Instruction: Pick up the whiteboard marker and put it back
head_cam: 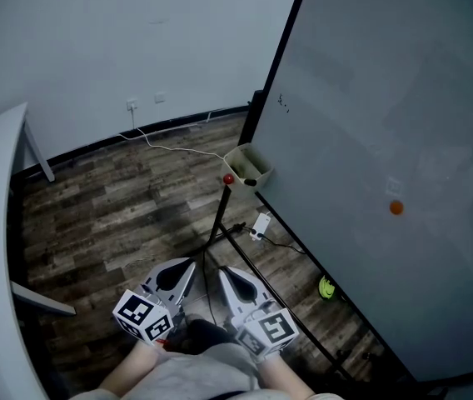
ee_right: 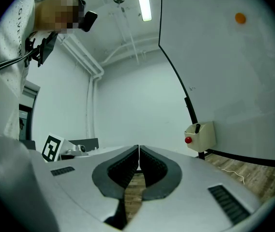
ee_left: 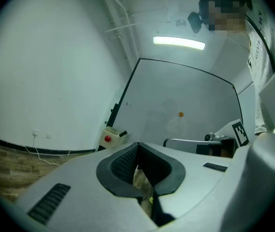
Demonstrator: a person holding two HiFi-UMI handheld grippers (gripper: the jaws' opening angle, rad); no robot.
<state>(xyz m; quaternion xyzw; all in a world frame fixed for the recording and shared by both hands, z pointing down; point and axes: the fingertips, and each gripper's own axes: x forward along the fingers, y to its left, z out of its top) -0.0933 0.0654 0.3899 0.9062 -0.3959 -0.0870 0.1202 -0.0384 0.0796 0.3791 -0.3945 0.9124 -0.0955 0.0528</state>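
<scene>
Well ahead of the left gripper and right gripper, in the box at the whiteboard edge: marker, dark end protruding. Probably light, stiff, smooth; pinch across the exposed end. Both grippers' fingers pressed together, empty.

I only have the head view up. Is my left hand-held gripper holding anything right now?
Observer: No. In the left gripper view, the left hand-held gripper has its jaws closed tip to tip, with nothing between them.
Operator: And the right one?
Observer: The right hand-held gripper is closed and empty too.
Operator: How does the marker sit?
Observer: The right gripper view shows the dark marker standing upright out of the beige box at the edge of the whiteboard.
</scene>
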